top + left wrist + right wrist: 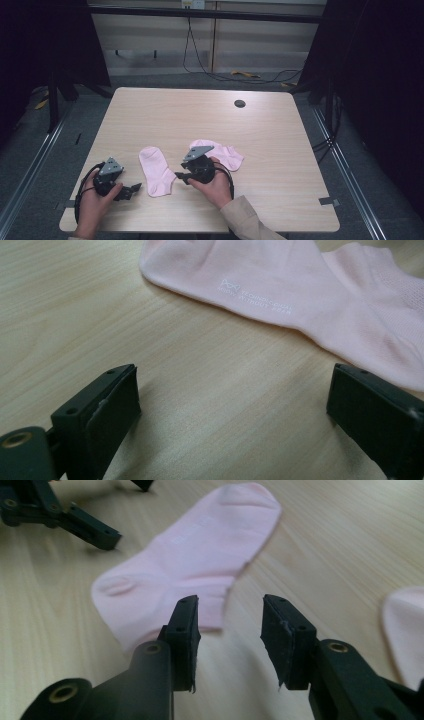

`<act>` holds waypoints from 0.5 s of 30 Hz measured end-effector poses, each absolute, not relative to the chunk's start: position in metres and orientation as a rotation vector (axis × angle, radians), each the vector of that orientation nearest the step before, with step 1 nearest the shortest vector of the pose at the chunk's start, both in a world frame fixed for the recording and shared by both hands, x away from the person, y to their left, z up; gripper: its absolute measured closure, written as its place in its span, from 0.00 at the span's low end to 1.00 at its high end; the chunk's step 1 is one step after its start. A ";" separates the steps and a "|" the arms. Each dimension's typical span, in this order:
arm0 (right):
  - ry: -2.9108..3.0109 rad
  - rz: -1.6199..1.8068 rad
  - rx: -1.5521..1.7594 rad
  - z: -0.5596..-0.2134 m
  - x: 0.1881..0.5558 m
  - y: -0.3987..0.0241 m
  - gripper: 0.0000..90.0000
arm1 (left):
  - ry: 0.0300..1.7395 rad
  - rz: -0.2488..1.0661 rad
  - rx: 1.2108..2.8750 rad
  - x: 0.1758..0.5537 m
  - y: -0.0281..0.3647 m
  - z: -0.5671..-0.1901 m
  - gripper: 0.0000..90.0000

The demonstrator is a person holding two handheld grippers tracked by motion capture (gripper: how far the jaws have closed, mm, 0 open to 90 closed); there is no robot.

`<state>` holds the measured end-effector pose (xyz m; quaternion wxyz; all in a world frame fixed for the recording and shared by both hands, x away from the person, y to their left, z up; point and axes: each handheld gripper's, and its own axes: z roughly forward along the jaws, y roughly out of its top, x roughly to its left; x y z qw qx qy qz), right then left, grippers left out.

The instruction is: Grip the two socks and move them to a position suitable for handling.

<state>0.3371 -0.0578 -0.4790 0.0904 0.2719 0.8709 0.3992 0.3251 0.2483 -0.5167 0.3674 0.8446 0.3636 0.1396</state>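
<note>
Dim, dark-edged high view with soft glare on the table (260, 125); blurred foreground tongs in both close views.

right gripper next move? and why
Probably ease the right gripper forward onto the cuff edge of the near pink sock and close. Its jaws stand partly open with nothing between them, aimed at that edge just ahead. The left gripper sits open beside the sock's toe end; the second sock lies apart.

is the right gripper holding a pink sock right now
No, the right gripper has its jaws apart over bare table, with the pink sock lying flat just beyond them.
</note>
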 end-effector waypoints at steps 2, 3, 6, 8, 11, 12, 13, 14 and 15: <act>2.607 1.208 0.782 -0.479 0.334 -0.049 0.67 | 0.934 0.358 2.169 0.325 0.248 -0.517 0.07; 2.611 1.214 0.765 -0.479 0.333 -0.044 0.67 | 0.934 0.358 2.169 0.325 0.248 -0.517 0.07; 2.639 1.201 0.728 -0.480 0.330 -0.032 0.67 | 0.934 0.358 2.169 0.325 0.248 -0.517 0.07; 2.659 1.207 0.727 -0.484 0.330 -0.025 0.66 | 0.934 0.358 2.169 0.325 0.248 -0.517 0.07; 2.675 1.177 0.726 -0.493 0.329 -0.020 0.64 | 0.934 0.358 2.169 0.325 0.248 -0.517 0.07; 2.679 1.148 0.726 -0.497 0.328 -0.019 0.63 | 0.934 0.358 2.169 0.325 0.248 -0.517 0.07; 2.682 1.123 0.705 -0.501 0.328 -0.017 0.63 | 0.934 0.358 2.169 0.325 0.248 -0.517 0.07; 2.656 1.134 0.690 -0.504 0.327 -0.017 0.68 | 0.934 0.358 2.169 0.325 0.248 -0.517 0.07; 2.643 1.123 0.684 -0.504 0.326 -0.017 0.74 | 0.934 0.358 2.169 0.325 0.248 -0.517 0.07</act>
